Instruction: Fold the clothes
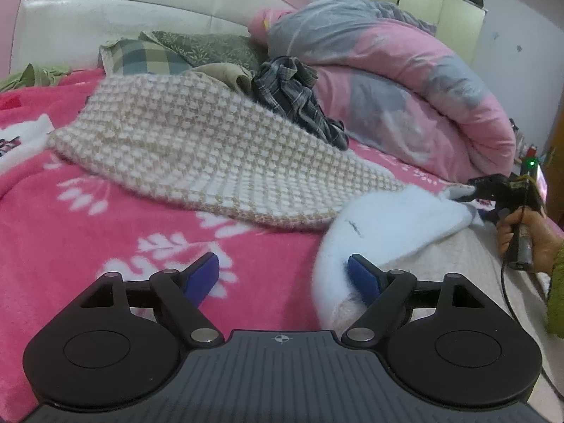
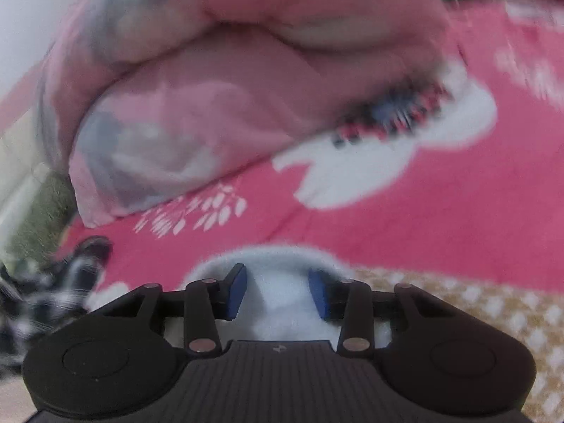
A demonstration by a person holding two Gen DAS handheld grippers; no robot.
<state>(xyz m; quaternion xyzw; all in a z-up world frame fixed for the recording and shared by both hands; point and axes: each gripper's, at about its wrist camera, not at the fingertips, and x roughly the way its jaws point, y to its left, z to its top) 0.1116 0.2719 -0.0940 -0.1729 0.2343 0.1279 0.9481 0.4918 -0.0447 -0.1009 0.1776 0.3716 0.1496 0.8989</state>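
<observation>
Lying across the bed's pink blanket [image 1: 105, 218], a checked beige-and-white knit [image 1: 197, 148] spreads flat in the middle of the left wrist view. At its near right edge it meets a fluffy white garment [image 1: 387, 218], part of which lies bunched on the blanket while one end stretches off to the right.

The left tongs [image 1: 282, 276] stand wide apart above the blanket with nothing between their blue pads; the right pad [image 1: 363, 275] sits just against the edge of the white garment, though whether it touches is hard to tell.

The right tongs [image 2: 276, 290] are clamped on a fold of that white garment, white fluff filling the gap between the pads. In the left wrist view the same tool shows at far right, gripped by a hand [image 1: 521, 232] in a green sleeve, with the garment's end pulled up to its tip.

Behind the knit lie a dark plaid shirt [image 1: 296, 102], a tan garment, and a checked pillow [image 1: 148, 58] against the white headboard [image 1: 123, 21]. A rolled pink-and-grey duvet [image 1: 405, 81] fills the right of the bed. The right wrist view is blurred.
</observation>
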